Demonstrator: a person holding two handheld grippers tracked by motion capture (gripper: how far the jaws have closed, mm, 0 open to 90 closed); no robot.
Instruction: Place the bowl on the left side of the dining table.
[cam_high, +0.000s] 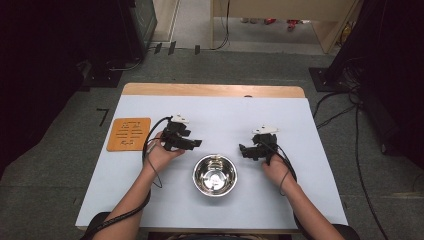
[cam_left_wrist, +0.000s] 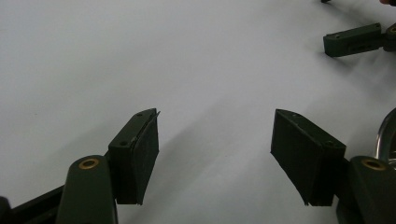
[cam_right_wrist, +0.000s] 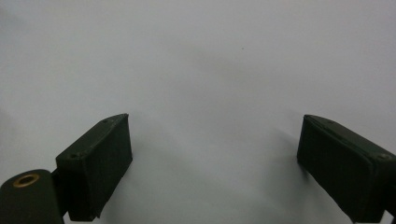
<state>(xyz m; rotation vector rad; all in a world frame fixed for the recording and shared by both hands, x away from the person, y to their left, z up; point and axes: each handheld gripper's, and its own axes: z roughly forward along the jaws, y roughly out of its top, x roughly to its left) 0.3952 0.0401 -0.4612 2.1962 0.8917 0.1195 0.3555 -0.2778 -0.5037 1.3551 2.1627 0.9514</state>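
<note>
A shiny steel bowl (cam_high: 215, 175) stands on the white table (cam_high: 220, 112) near the front, between my two hands. Up and left of the bowl, my left gripper (cam_high: 196, 143) points right toward the table's middle. In the left gripper view its jaws (cam_left_wrist: 215, 140) stand open over bare white surface with nothing between them. The bowl's rim (cam_left_wrist: 385, 135) shows at that view's right edge. Up and right of the bowl, my right gripper (cam_high: 243, 149) points left. Its jaws (cam_right_wrist: 215, 154) are wide open, with nothing between them. One of its fingers (cam_left_wrist: 352, 39) shows far off in the left gripper view.
An orange-brown board (cam_high: 129, 133) with pale markings lies flat at the table's left edge. A wooden strip (cam_high: 212, 90) runs along the far edge. Cables trail from both grippers back over the forearms. Dark equipment and floor cables surround the table.
</note>
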